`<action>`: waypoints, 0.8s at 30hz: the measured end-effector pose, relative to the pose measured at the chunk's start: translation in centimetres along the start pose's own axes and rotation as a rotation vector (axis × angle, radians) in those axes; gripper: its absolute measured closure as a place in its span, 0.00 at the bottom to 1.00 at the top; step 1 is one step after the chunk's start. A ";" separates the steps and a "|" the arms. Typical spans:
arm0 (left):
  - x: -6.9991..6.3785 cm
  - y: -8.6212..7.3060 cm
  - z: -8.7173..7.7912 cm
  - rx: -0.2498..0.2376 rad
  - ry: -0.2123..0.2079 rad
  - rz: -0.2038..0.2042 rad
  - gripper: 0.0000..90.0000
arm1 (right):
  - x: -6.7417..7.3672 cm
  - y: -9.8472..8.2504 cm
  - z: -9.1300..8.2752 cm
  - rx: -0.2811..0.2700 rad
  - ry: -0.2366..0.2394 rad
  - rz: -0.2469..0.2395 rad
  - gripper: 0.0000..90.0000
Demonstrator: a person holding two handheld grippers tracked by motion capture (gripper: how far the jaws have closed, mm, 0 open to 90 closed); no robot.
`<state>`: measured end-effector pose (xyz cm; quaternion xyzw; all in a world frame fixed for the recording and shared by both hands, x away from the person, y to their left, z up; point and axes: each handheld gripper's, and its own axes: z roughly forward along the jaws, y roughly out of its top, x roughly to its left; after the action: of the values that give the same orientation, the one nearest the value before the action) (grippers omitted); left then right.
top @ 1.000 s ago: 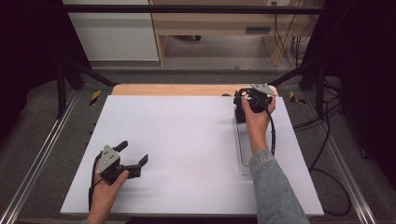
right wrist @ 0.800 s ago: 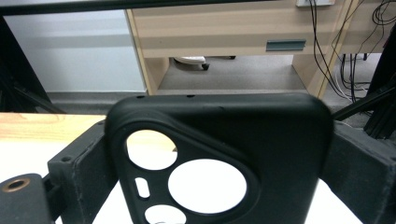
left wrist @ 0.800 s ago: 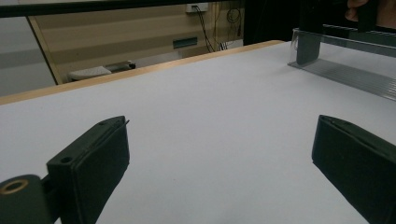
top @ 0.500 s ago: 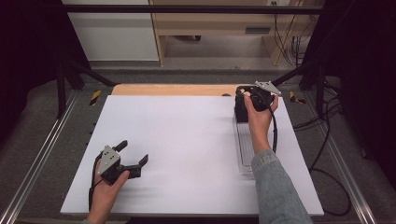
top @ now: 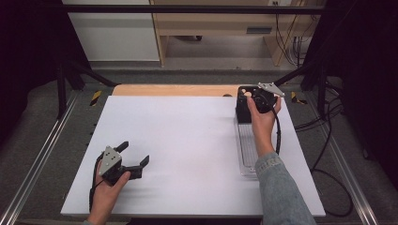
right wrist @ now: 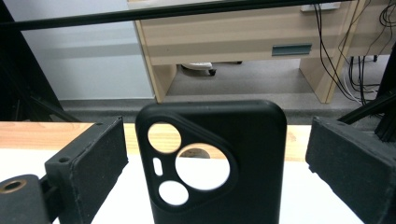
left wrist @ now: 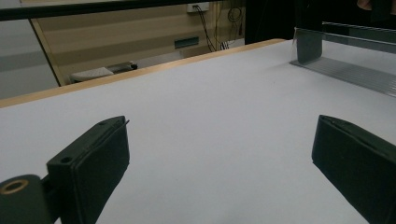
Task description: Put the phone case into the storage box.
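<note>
A black phone case (right wrist: 215, 163) with round camera cut-outs stands upright at the far end of a clear plastic tray (top: 246, 150) on the right of the white table. My right gripper (top: 253, 97) is right behind it, held by a hand. In the right gripper view the case stands between the open jaws of the right gripper (right wrist: 217, 135), with a gap on each side. My left gripper (top: 136, 152) rests low at the table's front left, open and holding nothing. The left gripper (left wrist: 219, 140) faces bare table, with the tray (left wrist: 345, 65) far off to the right.
The white table top (top: 187, 140) has a wooden strip (top: 173, 90) along its far edge. Metal rails run along both sides, and a black cable (top: 324, 154) trails off the right edge. A wooden desk and wires stand beyond the table.
The right hand and its gripper have shifted slightly to the right by the phone case. The left gripper has stayed in place.
</note>
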<state>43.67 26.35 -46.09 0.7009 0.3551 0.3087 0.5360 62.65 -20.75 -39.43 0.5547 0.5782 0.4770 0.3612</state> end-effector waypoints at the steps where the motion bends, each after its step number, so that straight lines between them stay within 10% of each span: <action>1: 0.0 0.0 0.0 0.001 -0.001 0.000 0.05 | 0.0 -0.1 -0.1 0.000 0.000 0.003 0.06; 24: -0.3 0.1 0.0 0.010 -0.008 0.008 0.04 | 0.5 -0.4 -2.4 0.017 0.056 -0.015 0.05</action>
<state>43.52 26.10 -46.05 0.7060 0.3519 0.3064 0.5328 60.23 -20.62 -39.14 0.5398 0.5964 0.4846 0.3436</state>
